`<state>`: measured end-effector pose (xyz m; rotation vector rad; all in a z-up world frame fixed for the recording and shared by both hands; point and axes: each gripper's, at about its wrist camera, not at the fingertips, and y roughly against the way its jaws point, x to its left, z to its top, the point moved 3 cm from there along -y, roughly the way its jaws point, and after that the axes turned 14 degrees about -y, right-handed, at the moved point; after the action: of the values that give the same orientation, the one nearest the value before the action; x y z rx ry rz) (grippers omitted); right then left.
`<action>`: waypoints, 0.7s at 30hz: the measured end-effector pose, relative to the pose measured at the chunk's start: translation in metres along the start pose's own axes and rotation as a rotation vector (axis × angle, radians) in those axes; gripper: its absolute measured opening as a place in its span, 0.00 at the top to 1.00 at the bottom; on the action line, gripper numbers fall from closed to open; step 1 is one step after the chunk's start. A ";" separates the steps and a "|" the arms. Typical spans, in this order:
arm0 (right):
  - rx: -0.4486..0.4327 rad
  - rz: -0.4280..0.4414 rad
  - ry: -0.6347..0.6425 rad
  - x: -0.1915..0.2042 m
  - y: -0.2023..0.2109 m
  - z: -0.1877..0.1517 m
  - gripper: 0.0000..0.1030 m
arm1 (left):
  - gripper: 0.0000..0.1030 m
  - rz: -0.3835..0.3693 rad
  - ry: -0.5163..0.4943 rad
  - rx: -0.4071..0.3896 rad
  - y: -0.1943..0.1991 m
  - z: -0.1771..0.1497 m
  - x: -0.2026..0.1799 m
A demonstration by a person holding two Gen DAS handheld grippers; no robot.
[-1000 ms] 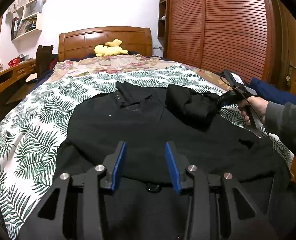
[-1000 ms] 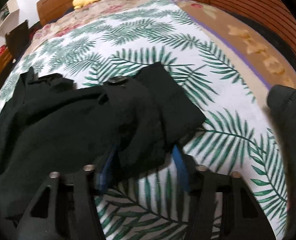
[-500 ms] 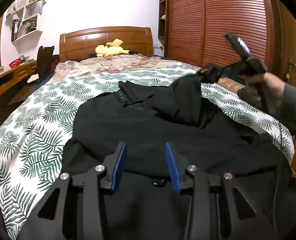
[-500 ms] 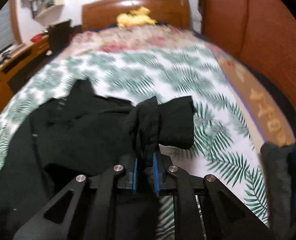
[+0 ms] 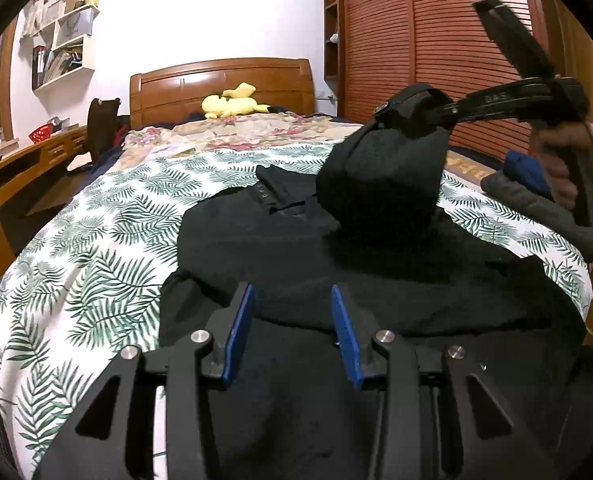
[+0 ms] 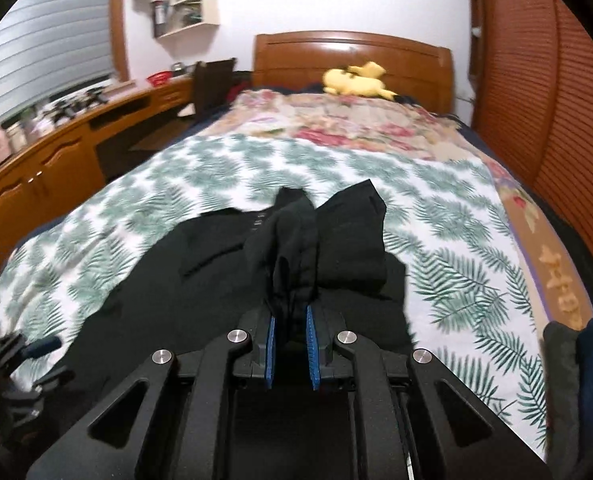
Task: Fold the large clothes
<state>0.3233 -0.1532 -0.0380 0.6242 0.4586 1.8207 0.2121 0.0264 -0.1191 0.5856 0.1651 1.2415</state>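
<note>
A large black shirt lies spread on the bed, collar toward the headboard. My right gripper is shut on the shirt's right sleeve and holds it lifted above the shirt body; in the left wrist view the raised sleeve hangs from that gripper at the upper right. My left gripper is open and empty, hovering over the shirt's lower part, touching nothing.
The bed has a palm-leaf sheet and a floral blanket with a yellow plush toy by the wooden headboard. A wooden desk runs along the left. Folded grey and blue clothes sit at the bed's right edge. Wooden wardrobe doors stand right.
My right gripper closed on the sleeve and lifted it up from the bed, carrying it up over the shirt body. My left gripper stayed open over the hem.
</note>
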 end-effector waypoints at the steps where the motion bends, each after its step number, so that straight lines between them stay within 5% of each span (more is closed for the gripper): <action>1: 0.004 0.013 0.010 0.008 0.003 -0.005 0.90 | 0.62 0.006 -0.003 0.000 0.002 -0.001 0.002; 13: 0.110 0.113 0.060 0.066 0.003 -0.095 0.86 | 0.62 0.045 0.020 0.011 0.019 -0.022 0.026; 21: 0.141 0.053 0.115 0.088 -0.014 -0.134 0.82 | 0.62 0.080 0.032 0.016 0.031 -0.036 0.042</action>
<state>0.2285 -0.0669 -0.1348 0.6348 0.6578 1.8927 0.1844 0.0835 -0.1257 0.5911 0.1804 1.3286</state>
